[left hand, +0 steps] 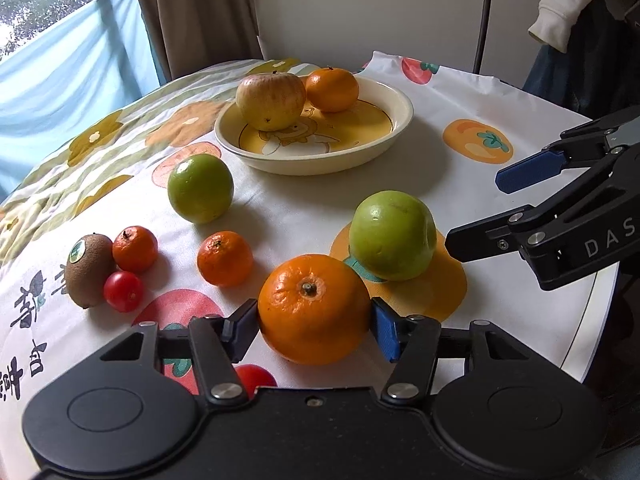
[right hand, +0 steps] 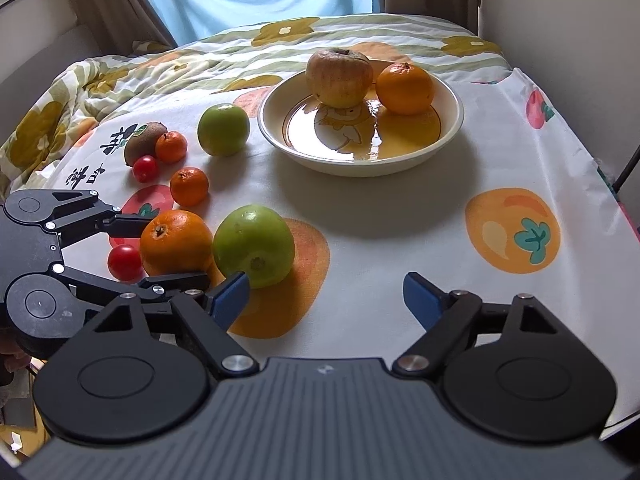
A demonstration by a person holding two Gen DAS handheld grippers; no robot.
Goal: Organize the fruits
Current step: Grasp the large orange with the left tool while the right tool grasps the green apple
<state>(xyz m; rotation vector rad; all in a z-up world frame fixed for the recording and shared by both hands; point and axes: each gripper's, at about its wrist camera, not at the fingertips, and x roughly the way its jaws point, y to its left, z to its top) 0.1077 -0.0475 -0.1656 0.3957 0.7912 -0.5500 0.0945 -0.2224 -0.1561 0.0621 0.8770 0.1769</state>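
Note:
My left gripper (left hand: 314,328) is shut on a large orange (left hand: 314,308) that rests on the tablecloth; it shows in the right wrist view (right hand: 176,242) too. A green apple (left hand: 392,236) lies just beyond it, also seen in the right wrist view (right hand: 254,246). My right gripper (right hand: 326,300) is open and empty, its left pad next to that apple; it shows in the left wrist view (left hand: 476,210). A cream plate (left hand: 394,96) at the back holds a yellow-red apple (left hand: 270,100) and an orange (left hand: 332,90).
On the left lie a second green apple (left hand: 200,188), two small tangerines (left hand: 224,258) (left hand: 135,249), a kiwi (left hand: 88,264) and cherry tomatoes (left hand: 123,291). Another tomato (right hand: 125,262) sits by my left gripper. The table edge (left hand: 592,312) runs on the right; wall and curtain stand behind.

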